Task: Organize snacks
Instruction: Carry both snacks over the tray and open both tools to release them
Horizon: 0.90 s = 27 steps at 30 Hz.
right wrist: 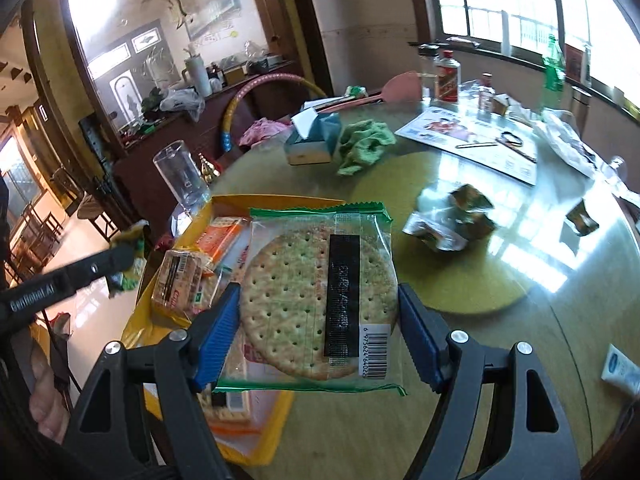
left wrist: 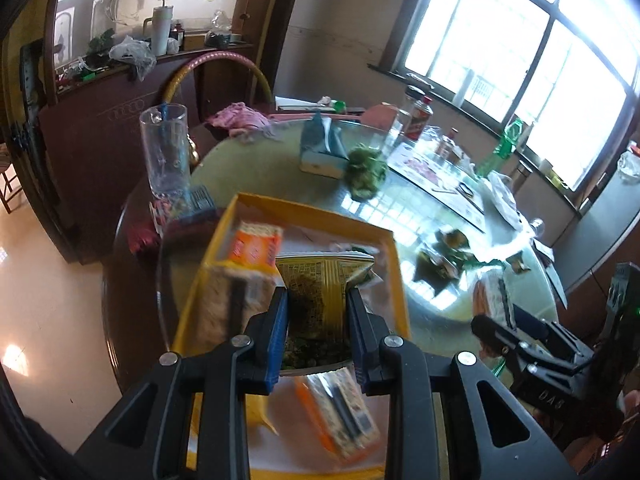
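In the left wrist view my left gripper [left wrist: 316, 296] is shut on a yellow-green snack packet [left wrist: 320, 276], held above the yellow box [left wrist: 304, 210]. Orange cracker packs [left wrist: 254, 246] lie in that box. In the right wrist view my right gripper [right wrist: 318, 294] is shut on a clear, green-edged packet with a round cracker [right wrist: 292, 280] in it, held over the right side of the yellow box [right wrist: 280, 201]. The left gripper's finger [right wrist: 116, 258] shows at the left of that view. Crumpled snack packets [right wrist: 452, 216] and one small packet [right wrist: 582, 216] lie on the glass table [right wrist: 520, 360].
A tall glass pitcher [left wrist: 166, 148] stands just beyond the box's far left corner. Behind it are a tissue box [left wrist: 320, 148] and a green cloth [left wrist: 366, 172]. Bottles [right wrist: 446, 76] and a printed mat [right wrist: 468, 140] lie farther back. A white tube [right wrist: 622, 372] sits at the near right.
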Available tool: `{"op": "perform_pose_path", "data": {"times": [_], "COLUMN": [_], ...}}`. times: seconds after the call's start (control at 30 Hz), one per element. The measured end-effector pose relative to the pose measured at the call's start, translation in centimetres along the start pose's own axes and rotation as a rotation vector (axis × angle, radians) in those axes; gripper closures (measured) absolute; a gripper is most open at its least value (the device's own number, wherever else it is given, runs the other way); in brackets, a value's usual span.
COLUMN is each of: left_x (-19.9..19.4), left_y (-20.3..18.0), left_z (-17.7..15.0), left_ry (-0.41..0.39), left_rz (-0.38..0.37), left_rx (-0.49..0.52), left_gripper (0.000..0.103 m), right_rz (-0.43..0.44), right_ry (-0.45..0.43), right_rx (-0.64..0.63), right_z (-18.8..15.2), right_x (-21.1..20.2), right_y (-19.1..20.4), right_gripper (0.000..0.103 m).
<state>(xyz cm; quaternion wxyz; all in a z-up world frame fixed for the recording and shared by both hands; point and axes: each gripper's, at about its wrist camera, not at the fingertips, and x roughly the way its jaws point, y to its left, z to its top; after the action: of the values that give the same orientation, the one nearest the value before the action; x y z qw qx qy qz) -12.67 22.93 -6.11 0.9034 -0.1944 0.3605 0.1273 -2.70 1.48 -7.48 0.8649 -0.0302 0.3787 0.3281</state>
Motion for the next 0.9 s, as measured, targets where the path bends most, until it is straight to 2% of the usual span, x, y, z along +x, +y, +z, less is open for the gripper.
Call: {"op": "perform_pose_path", "data": {"times": [0.5,0.9], "left_x": [4.1,7.0], "left_y": [3.4,4.8], "left_z": [2.7,4.1], "left_ry": [0.046,0.072], "left_rz": [0.012,0.015], "left_rx": [-0.025,-0.044], "left_gripper": [0.075,0.075], "right_rz": [-0.016,-0.018], "right_ry": [0.087,0.118], "right_rx": [-0.023,-0.013], "right_z": [2.0,3.0], "right_x": [7.2,10.6], "right_y": [2.6,2.8], "right_gripper": [0.027,0.027]}}
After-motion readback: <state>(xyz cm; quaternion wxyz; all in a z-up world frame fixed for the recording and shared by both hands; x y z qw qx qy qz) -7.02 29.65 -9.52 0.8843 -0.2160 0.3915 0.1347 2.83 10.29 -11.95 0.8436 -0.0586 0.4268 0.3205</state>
